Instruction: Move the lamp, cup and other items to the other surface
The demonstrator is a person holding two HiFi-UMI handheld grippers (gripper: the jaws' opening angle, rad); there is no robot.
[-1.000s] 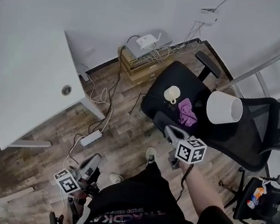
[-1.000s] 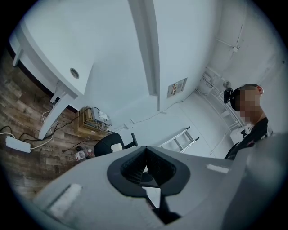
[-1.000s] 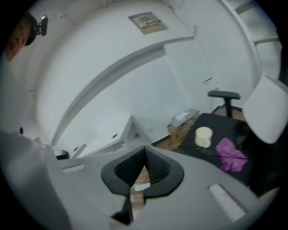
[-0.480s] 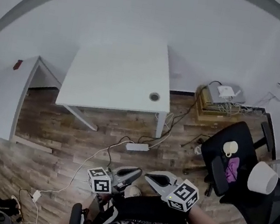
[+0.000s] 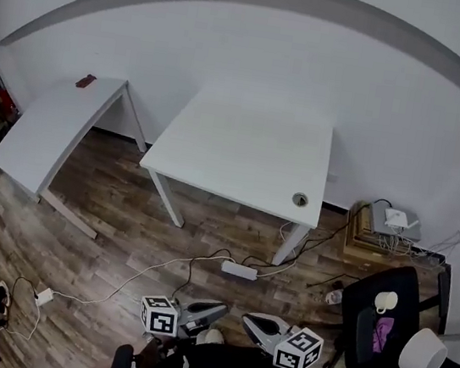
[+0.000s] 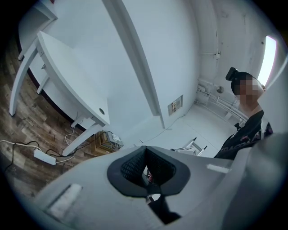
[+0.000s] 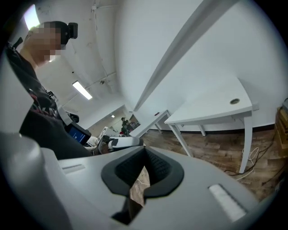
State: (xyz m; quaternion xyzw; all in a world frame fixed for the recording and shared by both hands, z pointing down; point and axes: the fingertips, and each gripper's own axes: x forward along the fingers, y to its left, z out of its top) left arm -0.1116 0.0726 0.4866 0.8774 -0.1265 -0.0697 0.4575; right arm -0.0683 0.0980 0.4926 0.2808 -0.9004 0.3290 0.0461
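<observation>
A white lampshade [image 5: 423, 351], a cream cup [image 5: 384, 301] and a purple cloth [image 5: 380, 334] rest on the black office chair [image 5: 361, 319] at the lower right of the head view. My left gripper [image 5: 223, 310] and right gripper [image 5: 247, 319] are held close to my body at the bottom middle, tips pointing toward each other, far from the chair. Both are shut with nothing between their jaws. In the left gripper view the left gripper [image 6: 145, 147] points up at the wall. In the right gripper view the right gripper [image 7: 145, 148] faces the white table [image 7: 216, 105].
A white square table [image 5: 247, 154] stands ahead, a second white table [image 5: 55, 123] to its left. A power strip [image 5: 239, 269] and cables lie on the wood floor. A stack of boxes with a router [image 5: 386, 225] sits by the wall at right.
My view has swung left, away from the chair and onto the white tables. The right gripper has drawn back from the chair to my body; both grippers now sit side by side.
</observation>
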